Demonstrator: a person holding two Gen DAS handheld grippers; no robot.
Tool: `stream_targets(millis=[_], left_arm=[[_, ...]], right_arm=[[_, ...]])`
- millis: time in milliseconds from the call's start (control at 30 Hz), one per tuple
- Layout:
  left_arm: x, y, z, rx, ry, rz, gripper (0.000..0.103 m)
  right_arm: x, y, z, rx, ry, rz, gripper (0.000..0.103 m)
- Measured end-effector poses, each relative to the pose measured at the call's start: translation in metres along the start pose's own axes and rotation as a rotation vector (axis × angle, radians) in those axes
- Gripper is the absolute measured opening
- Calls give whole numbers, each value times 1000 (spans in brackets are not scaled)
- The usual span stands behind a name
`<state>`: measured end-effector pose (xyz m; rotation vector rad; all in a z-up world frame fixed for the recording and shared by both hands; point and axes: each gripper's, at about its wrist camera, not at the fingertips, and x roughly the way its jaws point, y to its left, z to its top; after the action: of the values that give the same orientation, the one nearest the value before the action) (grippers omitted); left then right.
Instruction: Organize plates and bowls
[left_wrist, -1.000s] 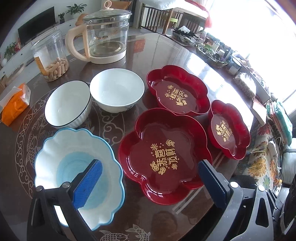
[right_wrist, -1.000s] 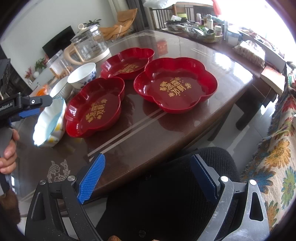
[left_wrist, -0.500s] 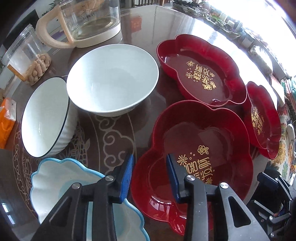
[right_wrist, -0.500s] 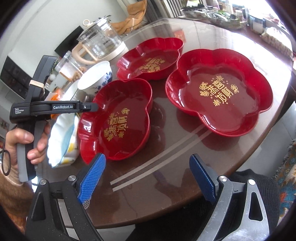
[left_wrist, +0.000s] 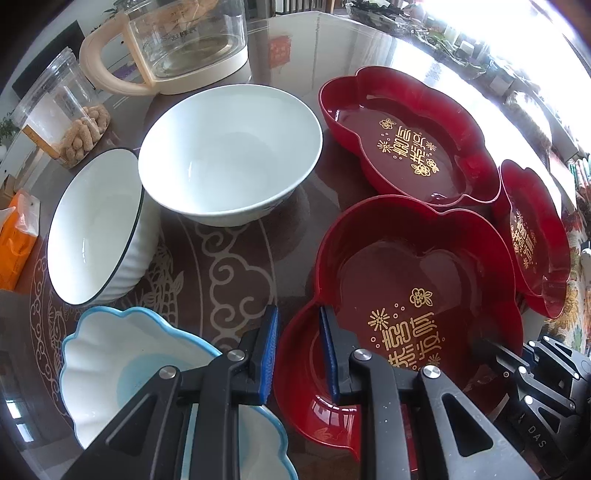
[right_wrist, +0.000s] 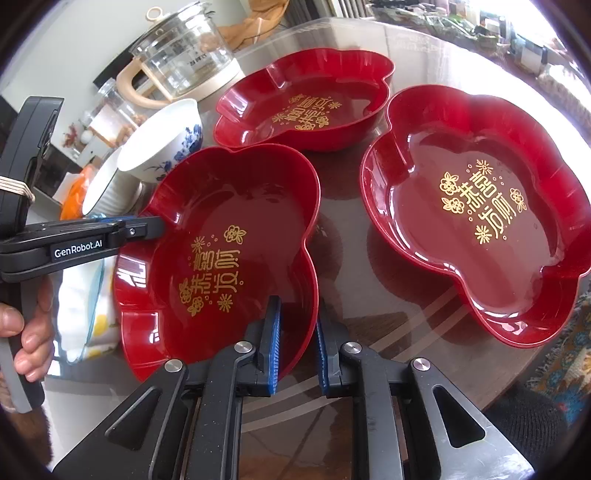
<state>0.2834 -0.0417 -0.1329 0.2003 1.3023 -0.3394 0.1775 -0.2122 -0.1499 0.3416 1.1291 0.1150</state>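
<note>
Three red flower-shaped plates with gold script lie on the round table. My left gripper (left_wrist: 298, 341) straddles the left rim of the nearest red plate (left_wrist: 406, 291), jaws narrowed around it. My right gripper (right_wrist: 298, 334) straddles the same plate's (right_wrist: 221, 254) opposite rim, jaws narrowed around the wall. The second red plate (right_wrist: 306, 99) lies behind it and the third (right_wrist: 480, 206) to the right. A plain white bowl (left_wrist: 229, 155), a dark-rimmed ribbed bowl (left_wrist: 92, 229) and a blue-edged scalloped bowl (left_wrist: 122, 354) stand left of the held plate.
A glass kettle (left_wrist: 184, 40) with a cream handle and a clear jar of snacks (left_wrist: 62, 118) stand at the table's far side. An orange packet (left_wrist: 18, 236) lies at the left edge. Clutter (right_wrist: 517, 40) lines the far right edge.
Both grippers have moved in onto the nearest red plate and narrowed from wide open: the left onto its left rim, the right onto its right rim.
</note>
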Motion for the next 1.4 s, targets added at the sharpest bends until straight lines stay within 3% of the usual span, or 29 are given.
stream_targets(millis=[267, 367, 600, 833, 1033, 1200, 1400], left_arm=[[-67, -17, -49, -59, -113, -94, 22], [-94, -30, -75, -70, -154, -97, 22], [-136, -54, -140, -129, -232, -128, 22], [-110, -60, -169, -209, -228, -118, 22], [-67, -56, -165, -273, -220, -90, 22], [-43, -54, -153, -287, -230, -52, 22], [-33, -46, -142, -325, -276, -29, 26]], right_arm=[[-67, -4, -1, -43, -97, 46, 16], [-99, -2, -9, -94, -128, 55, 16], [-148, 4, -42, -191, -128, 57, 16], [-128, -13, -62, -189, -39, 65, 16], [-73, -20, -46, -198, 21, 25, 16], [-35, -24, -24, -211, 20, -28, 15], [-24, -16, -3, -222, -57, -43, 17]])
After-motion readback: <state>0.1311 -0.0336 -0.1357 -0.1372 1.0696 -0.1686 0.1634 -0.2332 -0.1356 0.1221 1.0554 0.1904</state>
